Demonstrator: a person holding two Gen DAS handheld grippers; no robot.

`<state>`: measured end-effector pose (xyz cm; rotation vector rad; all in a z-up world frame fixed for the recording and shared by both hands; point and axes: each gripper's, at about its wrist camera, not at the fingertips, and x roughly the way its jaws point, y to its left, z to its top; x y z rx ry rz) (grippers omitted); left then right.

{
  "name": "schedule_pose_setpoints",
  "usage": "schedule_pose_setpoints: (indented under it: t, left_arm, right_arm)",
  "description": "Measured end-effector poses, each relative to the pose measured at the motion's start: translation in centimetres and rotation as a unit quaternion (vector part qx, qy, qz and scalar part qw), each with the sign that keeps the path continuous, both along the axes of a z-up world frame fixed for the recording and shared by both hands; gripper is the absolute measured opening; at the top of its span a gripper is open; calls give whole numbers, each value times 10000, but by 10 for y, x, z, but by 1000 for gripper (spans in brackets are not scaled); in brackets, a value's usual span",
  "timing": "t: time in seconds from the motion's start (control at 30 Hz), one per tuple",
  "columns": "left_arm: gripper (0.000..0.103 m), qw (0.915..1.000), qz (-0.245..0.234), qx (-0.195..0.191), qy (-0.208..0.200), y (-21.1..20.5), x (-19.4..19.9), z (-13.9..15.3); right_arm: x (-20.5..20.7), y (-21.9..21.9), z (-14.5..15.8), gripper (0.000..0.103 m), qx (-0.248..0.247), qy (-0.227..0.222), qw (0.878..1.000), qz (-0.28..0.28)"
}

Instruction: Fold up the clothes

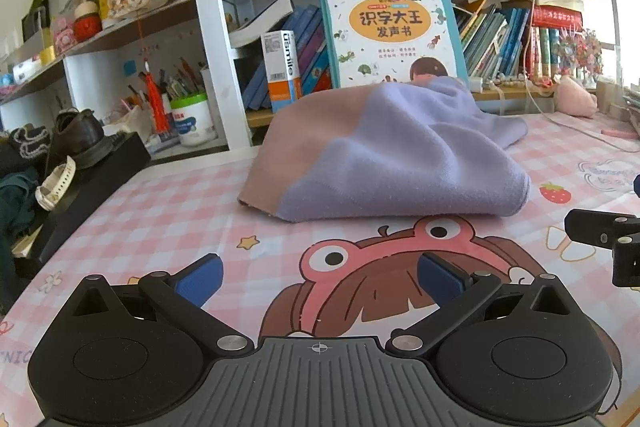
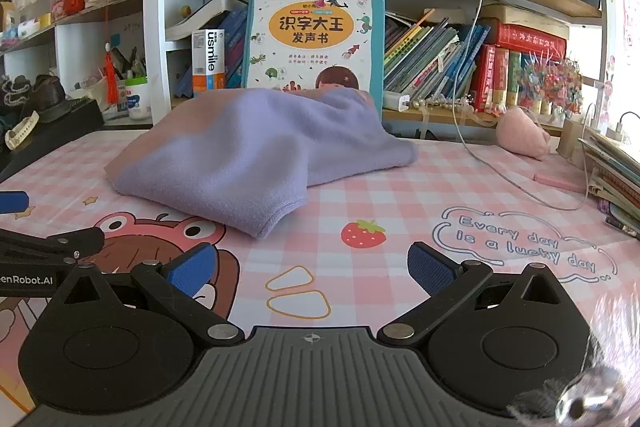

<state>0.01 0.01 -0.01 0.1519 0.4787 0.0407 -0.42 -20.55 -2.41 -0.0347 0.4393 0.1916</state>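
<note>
- Garment (image 1: 384, 155): a purple and dusty-pink knit piece, lying in a loose mound on the pink checked desk mat (image 1: 168, 211), toward the back of the desk, its far side up against the big children's book (image 1: 388, 31) on the lower shelf.
- Progress, as a judgement: it looks roughly doubled over but lumpy and not squared, so folding is either barely begun or needs redoing; no neat fold shows.
- Left gripper (image 1: 320, 277): blue pads spread wide, nothing between them, low over the mat, near the garment's front hem but apart from it.
- Right gripper (image 2: 312, 263): also spread wide and empty, near the front right corner of the garment (image 2: 256, 163), not touching.
- Each gripper shows at the edge of the other's view, so the two sit side by side and close together.
- Edges: the near hem runs left to right in front of both grippers; the near purple corner (image 2: 264, 231) is the easiest grab for the right side. Pink side edge (image 1: 260, 187) suits the left.
- Open room: bare mat in front and to the right, with the strawberry print (image 2: 363, 233) uncovered.
- Tight spots: shelf and books close behind, white cable (image 2: 520, 187) trailing over the mat at right, black box with shoes (image 1: 80, 143) at left, book stack (image 2: 616, 179) at far right.
- Likely best to drag the garment forward before spreading it.
</note>
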Motion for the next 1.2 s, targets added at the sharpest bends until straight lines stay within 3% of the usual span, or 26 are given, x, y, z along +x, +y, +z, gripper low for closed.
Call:
schedule_pose_setpoints:
  t: [1.2]
  left_arm:
    - [103,9999,35,-40,90,1,2,-2]
  right_arm:
    - [2,-3,-1,103,107,76,9999,-25]
